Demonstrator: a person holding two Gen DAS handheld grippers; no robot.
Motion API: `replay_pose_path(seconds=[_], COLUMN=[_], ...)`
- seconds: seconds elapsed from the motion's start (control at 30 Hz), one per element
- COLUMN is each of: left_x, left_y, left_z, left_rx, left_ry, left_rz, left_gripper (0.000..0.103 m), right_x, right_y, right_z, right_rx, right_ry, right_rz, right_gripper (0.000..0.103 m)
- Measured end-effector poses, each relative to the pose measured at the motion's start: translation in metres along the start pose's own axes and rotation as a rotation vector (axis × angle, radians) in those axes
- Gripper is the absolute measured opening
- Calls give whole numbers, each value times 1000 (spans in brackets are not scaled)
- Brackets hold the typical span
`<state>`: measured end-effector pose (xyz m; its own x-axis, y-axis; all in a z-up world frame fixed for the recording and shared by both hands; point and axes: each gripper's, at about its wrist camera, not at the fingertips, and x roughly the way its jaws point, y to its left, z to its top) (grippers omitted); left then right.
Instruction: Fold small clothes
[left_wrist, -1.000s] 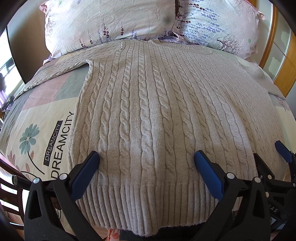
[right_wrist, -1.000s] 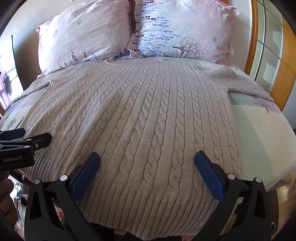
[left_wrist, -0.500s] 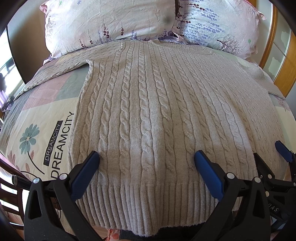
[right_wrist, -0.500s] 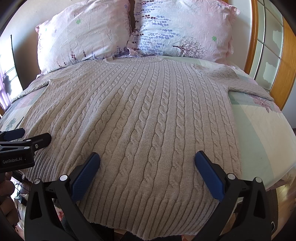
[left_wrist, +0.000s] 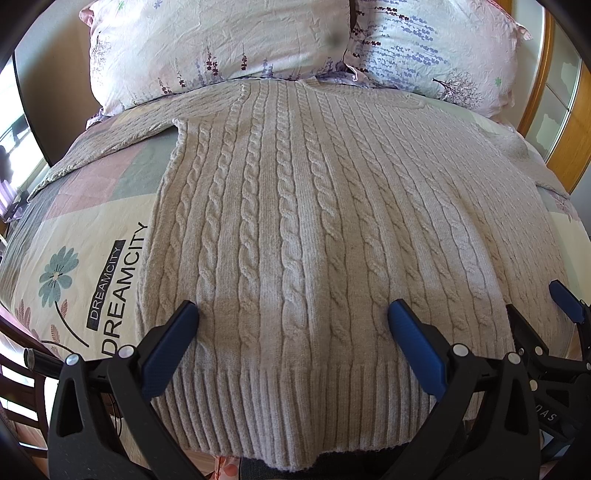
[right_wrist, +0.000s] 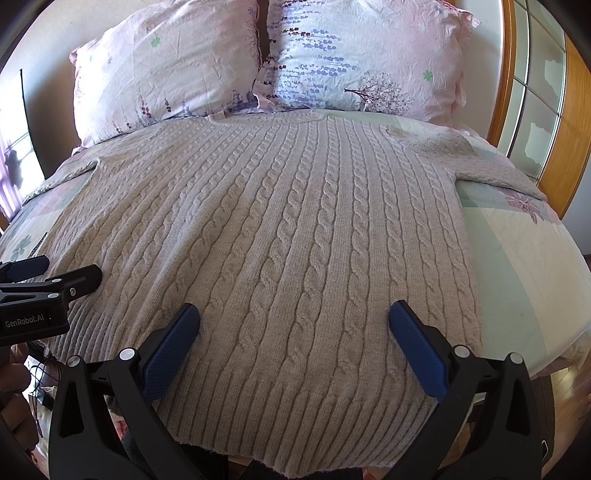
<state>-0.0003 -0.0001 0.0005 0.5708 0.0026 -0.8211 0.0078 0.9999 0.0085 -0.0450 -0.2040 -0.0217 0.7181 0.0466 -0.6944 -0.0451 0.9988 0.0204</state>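
Both tools are held low at the foot end of the bed, side by side. Left hand-held gripper (left_wrist: 291, 317) has its two blue fingers spread wide and holds nothing; its fingers hover just over the lower part of the sweater (left_wrist: 314, 221), a little above the ribbed hem (left_wrist: 295, 402). To the left of this gripper the bedspread (left_wrist: 85, 266) lies bare, with a flower and the word DREAMCITY printed on it, and the left sleeve (left_wrist: 110, 147) goes out toward that side. Straight ahead of both grippers the sweater lies flat, front up as far as I can judge, with its long axis running away from the grippers toward the two pillows (right_wrist: 166, 74) at the head of the bed; the neck is at the far end, touching the pillows.

Right hand-held gripper (right_wrist: 293, 319) is also spread open and empty, over the hem near the right edge of the sweater. So the left gripper is nearer to the left edge and sleeve, the right one nearer to the right sleeve (right_wrist: 491, 166). I think no fold is made yet; each gripper must first reach sideways to its own edge.

On the far right stands a wooden frame with glass panes (right_wrist: 535, 92).
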Motion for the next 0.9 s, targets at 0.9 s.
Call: replay_pose_path(seconds=[0.9], left_x=[-3], left_y=[2], left_z=[-6], left_rx=[25], left_ry=[-51], left_rz=[2], left_gripper=[101], right_x=[4], right_y=[-12], right_z=[11], right_rx=[-133], right_ry=[-16], right_rz=[130], right_gripper=[102])
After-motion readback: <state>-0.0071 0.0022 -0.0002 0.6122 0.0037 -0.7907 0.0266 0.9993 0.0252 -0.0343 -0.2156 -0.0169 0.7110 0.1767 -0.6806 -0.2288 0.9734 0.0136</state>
